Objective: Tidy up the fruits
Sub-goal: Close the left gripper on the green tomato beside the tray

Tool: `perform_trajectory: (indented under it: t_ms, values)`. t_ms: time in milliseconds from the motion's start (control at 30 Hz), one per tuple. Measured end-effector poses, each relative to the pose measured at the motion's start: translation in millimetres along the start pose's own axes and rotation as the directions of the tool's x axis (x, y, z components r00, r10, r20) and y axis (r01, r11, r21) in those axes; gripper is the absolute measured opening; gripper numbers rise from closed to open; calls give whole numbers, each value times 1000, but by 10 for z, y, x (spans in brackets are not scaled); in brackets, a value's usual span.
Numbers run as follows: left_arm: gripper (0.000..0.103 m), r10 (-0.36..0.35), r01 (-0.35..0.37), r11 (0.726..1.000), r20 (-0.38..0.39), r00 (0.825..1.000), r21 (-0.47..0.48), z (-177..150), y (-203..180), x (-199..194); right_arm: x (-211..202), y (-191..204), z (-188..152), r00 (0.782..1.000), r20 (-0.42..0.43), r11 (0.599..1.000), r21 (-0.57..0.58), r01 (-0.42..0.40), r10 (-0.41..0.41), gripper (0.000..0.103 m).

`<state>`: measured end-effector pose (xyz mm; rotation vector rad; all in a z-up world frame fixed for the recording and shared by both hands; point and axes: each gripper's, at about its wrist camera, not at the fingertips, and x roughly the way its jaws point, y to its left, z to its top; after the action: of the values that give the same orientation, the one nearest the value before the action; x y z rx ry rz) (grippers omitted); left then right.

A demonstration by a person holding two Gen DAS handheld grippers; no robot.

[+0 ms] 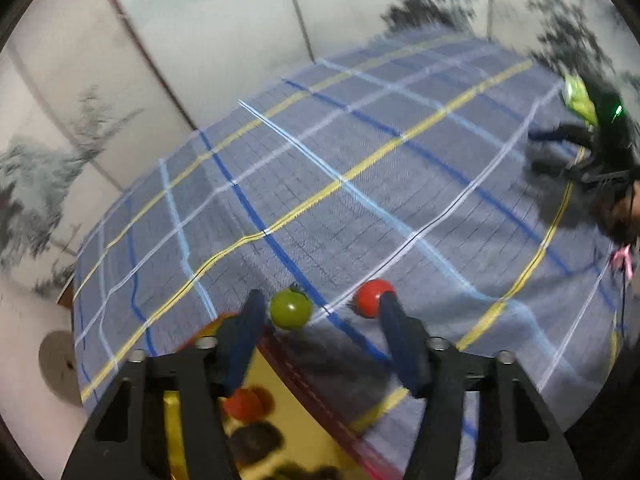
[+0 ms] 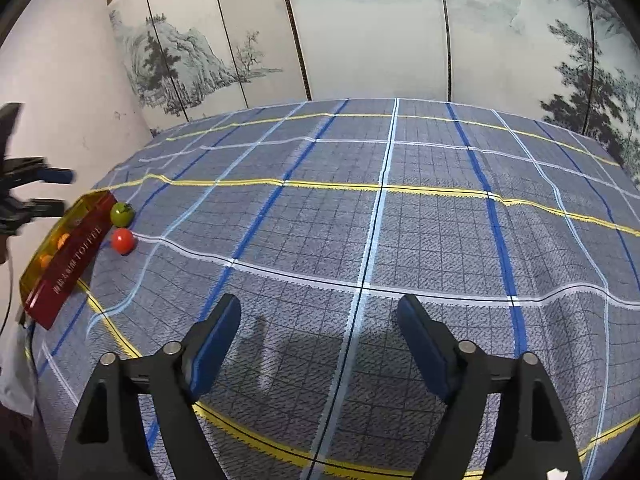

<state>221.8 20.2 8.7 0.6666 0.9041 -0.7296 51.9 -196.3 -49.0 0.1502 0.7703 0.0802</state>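
1. Fingers (image 1: 256, 320) of the left gripper (image 1: 322, 312) are apart and hold nothing. A green tomato (image 1: 291, 307) sits just beside the left one. A red tomato (image 1: 372, 297) sits by the right one. Both lie on the checked tabletop (image 1: 360, 184). A yellow box (image 1: 276, 412) below has more fruit in it.
2. Right gripper (image 2: 320, 320) fingers are wide apart and empty. Both tomatoes lie far left, by the box's red side (image 2: 76, 256).

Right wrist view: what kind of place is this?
Probably a staged indoor tabletop setup: blue plaid tablecloth, ink-landscape folding screen behind it, red-and-gold toffee tin holding small fruits.
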Motion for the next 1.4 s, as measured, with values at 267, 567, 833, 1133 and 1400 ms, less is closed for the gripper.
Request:
perform_trajectory:
  t_ms: [267,567,833,1133,1400]
  values:
    - [51,-5,22,993,-144,990,116,6,126,582,-70,-69,-6,999,27,999,42,-33,32,82]
    - [36,-44,60,995,-185,982,84,-102,183,852,-69,-64,-2,999,24,998,40,-42,41,86]
    - [36,36,-42,998,-105,994,-53,-168,85,555,-55,-74,3,999,18,998,46,-43,42,87]
    - [37,121,-76,896,77,990,-438,-570,35,-496,-18,-95,10,1000,6,998,60,-30,29,87]
    - [37,166,-92,818,81,983,-567,-1229,-92,-1140,0,-100,11,1000,1,998,65,-10,10,87]
